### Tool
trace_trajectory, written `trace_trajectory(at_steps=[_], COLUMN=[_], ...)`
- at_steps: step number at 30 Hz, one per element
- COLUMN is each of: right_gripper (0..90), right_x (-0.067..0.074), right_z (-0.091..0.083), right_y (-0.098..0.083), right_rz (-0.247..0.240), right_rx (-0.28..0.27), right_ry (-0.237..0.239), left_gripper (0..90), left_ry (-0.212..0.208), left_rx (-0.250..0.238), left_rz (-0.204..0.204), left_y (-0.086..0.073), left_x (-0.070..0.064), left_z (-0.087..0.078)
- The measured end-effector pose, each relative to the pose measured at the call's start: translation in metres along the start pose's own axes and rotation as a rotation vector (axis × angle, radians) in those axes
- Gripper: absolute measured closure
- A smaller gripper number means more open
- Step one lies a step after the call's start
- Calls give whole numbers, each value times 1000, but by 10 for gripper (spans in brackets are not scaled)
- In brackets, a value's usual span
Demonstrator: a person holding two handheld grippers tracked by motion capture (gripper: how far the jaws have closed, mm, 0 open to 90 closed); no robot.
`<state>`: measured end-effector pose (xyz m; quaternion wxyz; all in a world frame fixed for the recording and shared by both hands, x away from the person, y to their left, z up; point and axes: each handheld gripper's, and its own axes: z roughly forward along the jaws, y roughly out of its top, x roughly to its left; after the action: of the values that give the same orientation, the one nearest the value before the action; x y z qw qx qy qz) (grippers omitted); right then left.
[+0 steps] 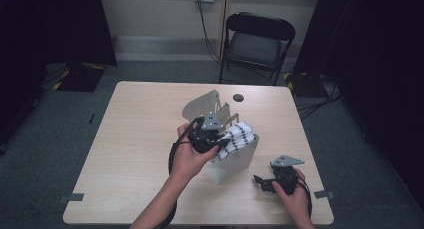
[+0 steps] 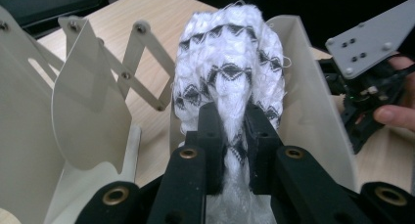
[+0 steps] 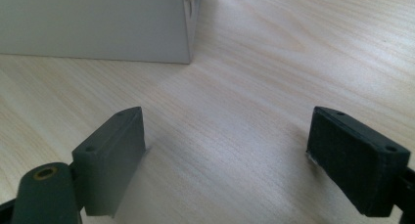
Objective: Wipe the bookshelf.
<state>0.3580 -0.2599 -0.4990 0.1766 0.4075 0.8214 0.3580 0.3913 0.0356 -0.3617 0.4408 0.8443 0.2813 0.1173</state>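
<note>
Right now a fluffy white knitted cloth with black zigzag bands (image 2: 230, 72) is pinched between the jaws of the left gripper (image 2: 234, 131), which are drawn in narrow on a bunched fold of it; from that fold the cloth bulges up and away from the camera on that gripper. From the high view the same cloth (image 1: 239, 135) sits at the top of a pale grey plastic rack with upright divider plates joined by a scissor linkage (image 1: 235, 161), in the slot nearest the rack's right end wall, and the left gripper (image 1: 216, 141) meets it from the left side, the person's left hand (image 1: 187, 159) wrapped round its black body. In the left gripper view the cloth lies between a tall rounded divider plate (image 2: 90, 101) on one side and the rack's curved end wall (image 2: 313, 97) on the other, touching that wall, with the linkage bars (image 2: 139, 62) crossing behind. The rack stands near the middle of a light wooden table (image 1: 130, 139). Well apart, near the table's front right corner, the right gripper (image 1: 260, 181) rests low in the person's right hand (image 1: 295, 196); its jaws stand wide, nothing between them but bare tabletop (image 3: 230, 111), and a flat grey side of the rack (image 3: 98, 23) lies beyond them. A black folding chair (image 1: 256, 41) stands behind the table.
</note>
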Motion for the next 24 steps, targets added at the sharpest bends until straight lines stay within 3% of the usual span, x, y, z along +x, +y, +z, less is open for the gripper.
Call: trace_trajectory(at_steps=[9,18,24], right_gripper=[135,135,135], right_x=[0,0,0], right_z=[0,0,0], right_y=[0,0,0], right_rz=[0,1,0], right_rx=[0,1,1], right_ry=[0,0,1], left_gripper=[805,805,805], left_ry=[13,8,8], left_rx=[61,128,189], left_rz=[-73,-105,-104], left_y=[-41,-75,-95], left_x=[13,15,12], left_z=[24,46,57])
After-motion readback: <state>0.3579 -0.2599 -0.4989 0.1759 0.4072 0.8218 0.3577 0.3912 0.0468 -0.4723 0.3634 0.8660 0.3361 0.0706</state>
